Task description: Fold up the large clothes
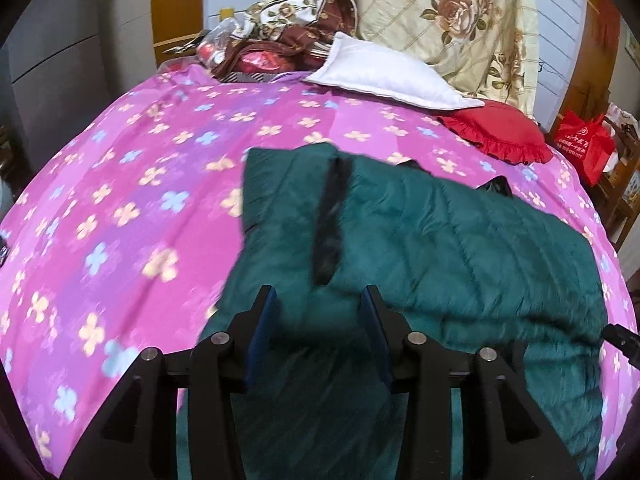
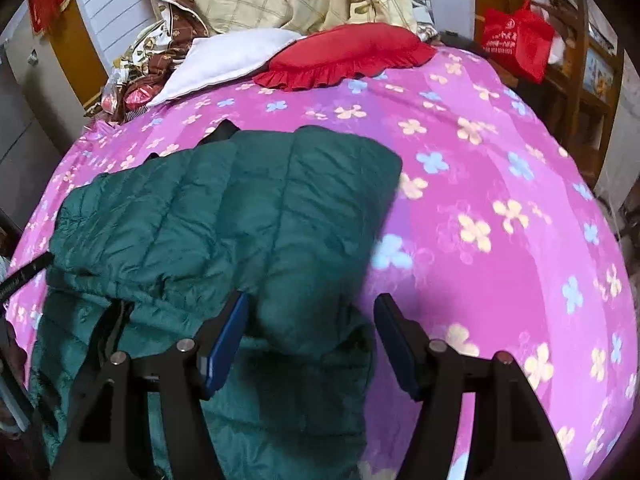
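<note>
Your left gripper [image 1: 322, 300] stands with its blue pads [image 1: 262, 336] apart and nothing pinched between them; the green quilted jacket [image 1: 420, 240] lies just below and ahead of the tips, and a fold of it bulges up into the gap without being pressed. Your right gripper [image 2: 312, 312] is likewise spread, wider than the left, its pads [image 2: 224, 340] clear of cloth; the jacket's near edge sits under the left pad, while the right pad hangs over bare bedsheet [image 2: 500, 220].

The jacket lies on the pink flowered bedsheet, partly folded, with one flap laid across the body. In the left view a dark furry strip [image 1: 330, 220] runs along one edge of that flap. Black bits of the jacket poke out at its far edge.

Further up the bed, a white pillow [image 1: 384, 72] lies beside a red frilled cushion [image 1: 500, 132], the two touching. Behind them a cream quilt with roses [image 1: 452, 16] leans against the wall, next to a heap of brown patterned bedding [image 1: 288, 28]. A red bag [image 2: 516, 40] sits off the bed, on the right.
</note>
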Demonstrator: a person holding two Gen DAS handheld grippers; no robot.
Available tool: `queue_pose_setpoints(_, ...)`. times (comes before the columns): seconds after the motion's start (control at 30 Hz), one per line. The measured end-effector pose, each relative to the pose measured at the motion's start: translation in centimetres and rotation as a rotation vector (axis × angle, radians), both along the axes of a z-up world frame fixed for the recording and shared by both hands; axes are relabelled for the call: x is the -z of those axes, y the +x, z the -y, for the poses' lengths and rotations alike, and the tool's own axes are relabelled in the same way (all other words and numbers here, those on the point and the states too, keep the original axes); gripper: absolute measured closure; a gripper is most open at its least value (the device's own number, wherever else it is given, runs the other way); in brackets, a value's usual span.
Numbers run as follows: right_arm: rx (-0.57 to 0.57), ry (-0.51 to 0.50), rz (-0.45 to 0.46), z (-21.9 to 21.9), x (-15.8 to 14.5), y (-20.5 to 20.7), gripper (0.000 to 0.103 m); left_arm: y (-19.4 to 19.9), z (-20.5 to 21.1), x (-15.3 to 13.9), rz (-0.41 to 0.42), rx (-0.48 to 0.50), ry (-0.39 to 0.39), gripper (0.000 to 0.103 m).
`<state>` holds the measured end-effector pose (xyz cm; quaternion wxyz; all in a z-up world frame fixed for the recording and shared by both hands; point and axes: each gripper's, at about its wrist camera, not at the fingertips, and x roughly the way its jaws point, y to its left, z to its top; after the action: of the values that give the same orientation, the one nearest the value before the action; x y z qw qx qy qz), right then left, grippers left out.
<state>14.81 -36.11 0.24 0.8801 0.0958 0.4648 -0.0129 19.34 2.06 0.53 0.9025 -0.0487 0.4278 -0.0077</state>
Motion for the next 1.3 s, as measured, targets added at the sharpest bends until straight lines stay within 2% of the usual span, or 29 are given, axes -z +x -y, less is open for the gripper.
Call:
queue_pose_setpoints(0.2, -0.036, -0.043, -0.013, -1.6, -0.2, -2.8, 0.035, -3.3, -1.6, -0.3, -0.020, 0.006, 0.040, 0.079)
queue_pose_setpoints(0.57, -0.043, -0.035, -0.046, -2.2, 0.5, -9.3, 0.035, -9.2, -3.9, 0.5, -0.051, 0.008, 0.084, 0.079)
queue_pose_setpoints(0.87, -0.027, -0.020, -0.075, -2.3, 1.4, -13.7, 0.034, -13.6, -5.3, 1.4, -0.068, 0.011, 0.092, 0.079)
queue_pose_setpoints(1.3, -0.045, -0.015, -0.113, -3.0, 1.7, -18.7, 0.030, -17.8, -6.7, 2.0, -0.089, 0.018, 0.085, 0.079)
